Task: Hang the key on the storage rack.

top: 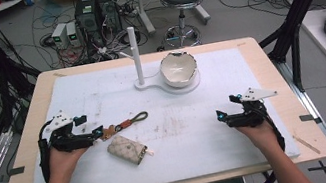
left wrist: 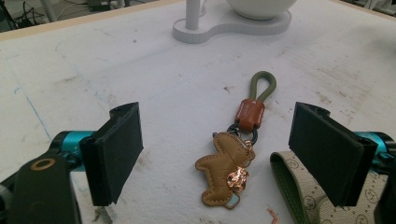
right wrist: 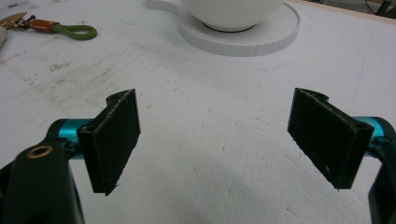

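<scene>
With the left tool (left wrist: 219, 154) spread wide around the keychain (left wrist: 231, 170), the adjoining pouch (left wrist: 303, 196) could perhaps be snagged.

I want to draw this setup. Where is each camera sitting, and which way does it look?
High view: above the person's side, looking forward and down on the table; both forearms, left gripper and right gripper show.
Left gripper view: rides the left gripper, facing the keychain; open jaws show.
Right gripper view: rides the right gripper, facing the bowl; open jaws show.
All share keychain and bowl.
</scene>
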The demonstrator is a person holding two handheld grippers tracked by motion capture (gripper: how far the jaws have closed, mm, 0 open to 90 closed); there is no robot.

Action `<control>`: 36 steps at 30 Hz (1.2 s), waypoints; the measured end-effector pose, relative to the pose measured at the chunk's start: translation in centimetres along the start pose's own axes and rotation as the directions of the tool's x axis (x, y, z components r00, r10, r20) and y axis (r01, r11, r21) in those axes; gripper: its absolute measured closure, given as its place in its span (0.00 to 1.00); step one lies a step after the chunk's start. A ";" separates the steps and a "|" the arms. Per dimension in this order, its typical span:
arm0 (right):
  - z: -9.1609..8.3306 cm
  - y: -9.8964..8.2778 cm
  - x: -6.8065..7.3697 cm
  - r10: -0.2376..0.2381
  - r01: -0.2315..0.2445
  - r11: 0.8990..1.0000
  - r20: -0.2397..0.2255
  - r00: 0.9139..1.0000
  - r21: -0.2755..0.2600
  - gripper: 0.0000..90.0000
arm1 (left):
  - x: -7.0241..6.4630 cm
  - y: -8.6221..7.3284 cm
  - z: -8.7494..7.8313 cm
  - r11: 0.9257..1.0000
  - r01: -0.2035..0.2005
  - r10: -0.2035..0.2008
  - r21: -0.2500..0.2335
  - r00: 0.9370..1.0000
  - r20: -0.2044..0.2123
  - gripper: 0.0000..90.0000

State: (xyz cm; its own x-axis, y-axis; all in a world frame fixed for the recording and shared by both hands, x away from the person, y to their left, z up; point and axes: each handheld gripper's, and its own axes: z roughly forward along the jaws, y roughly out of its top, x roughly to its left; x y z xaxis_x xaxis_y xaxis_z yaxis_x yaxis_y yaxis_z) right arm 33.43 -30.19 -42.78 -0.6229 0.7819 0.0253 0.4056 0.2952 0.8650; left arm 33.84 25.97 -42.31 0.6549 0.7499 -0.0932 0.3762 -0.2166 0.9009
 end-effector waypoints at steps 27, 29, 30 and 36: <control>-2.4 -2.1 0.3 0.006 -0.006 1.000 -0.010 1.000 0.031 0.19 | -1.7 2.2 8.0 0.982 -0.098 0.082 0.159 0.991 0.104 0.21; -2.6 -2.2 0.2 0.014 -0.014 0.999 -0.006 1.000 0.033 0.19 | -1.8 2.4 8.5 0.975 -0.120 0.100 0.189 0.989 0.113 0.21; -2.7 -2.3 0.1 0.016 -0.016 0.999 -0.004 1.000 0.032 0.19 | -1.9 2.4 8.7 0.973 -0.123 0.102 0.193 0.988 0.119 0.21; -2.7 -2.4 0.1 0.019 -0.018 0.999 -0.004 1.000 0.036 0.19 | -2.0 2.3 9.9 0.951 -0.161 0.132 0.266 0.983 0.124 0.27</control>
State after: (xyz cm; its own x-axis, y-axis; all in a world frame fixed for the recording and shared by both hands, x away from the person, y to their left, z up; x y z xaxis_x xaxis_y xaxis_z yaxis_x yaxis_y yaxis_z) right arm 30.57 -32.35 -43.50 -0.6180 0.7850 0.0434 0.4406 0.3002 0.8460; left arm 39.93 17.79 -44.26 0.7752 0.6312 -0.0256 0.4262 -0.4926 0.7587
